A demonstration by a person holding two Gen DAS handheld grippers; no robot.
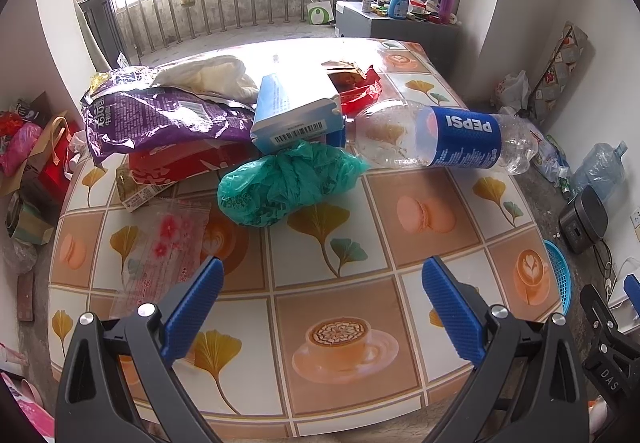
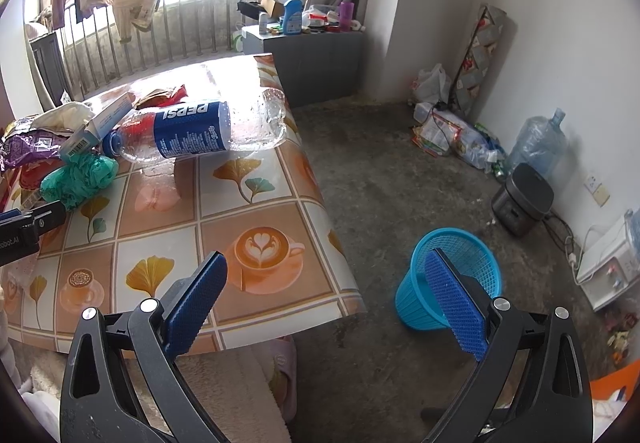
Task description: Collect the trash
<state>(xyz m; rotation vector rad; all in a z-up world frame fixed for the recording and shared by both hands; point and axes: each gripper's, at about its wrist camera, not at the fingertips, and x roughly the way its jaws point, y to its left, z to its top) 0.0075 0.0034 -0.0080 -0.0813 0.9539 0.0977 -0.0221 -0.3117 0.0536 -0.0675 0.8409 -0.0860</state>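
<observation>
Trash lies on the patterned table point(image 1: 340, 323): an empty Pepsi bottle point(image 1: 448, 137) on its side, a crumpled green plastic bag point(image 1: 280, 183), a blue-white carton point(image 1: 296, 111), a purple snack bag point(image 1: 156, 115), a red wrapper point(image 1: 360, 91) and a clear flowered wrapper point(image 1: 160, 243). My left gripper point(image 1: 322, 275) is open and empty, over the table short of the green bag. My right gripper point(image 2: 326, 271) is open and empty at the table's right edge point(image 2: 320, 195). The bottle point(image 2: 196, 131) and green bag point(image 2: 78, 179) show at its left. A blue mesh waste basket point(image 2: 448, 275) stands on the floor.
A rice cooker point(image 2: 522, 199), a large water jug point(image 2: 538, 143) and floor litter point(image 2: 452, 131) sit along the right wall. A grey cabinet point(image 2: 312, 55) with bottles stands behind the table. Bags and boxes point(image 1: 32, 155) crowd the floor at the left.
</observation>
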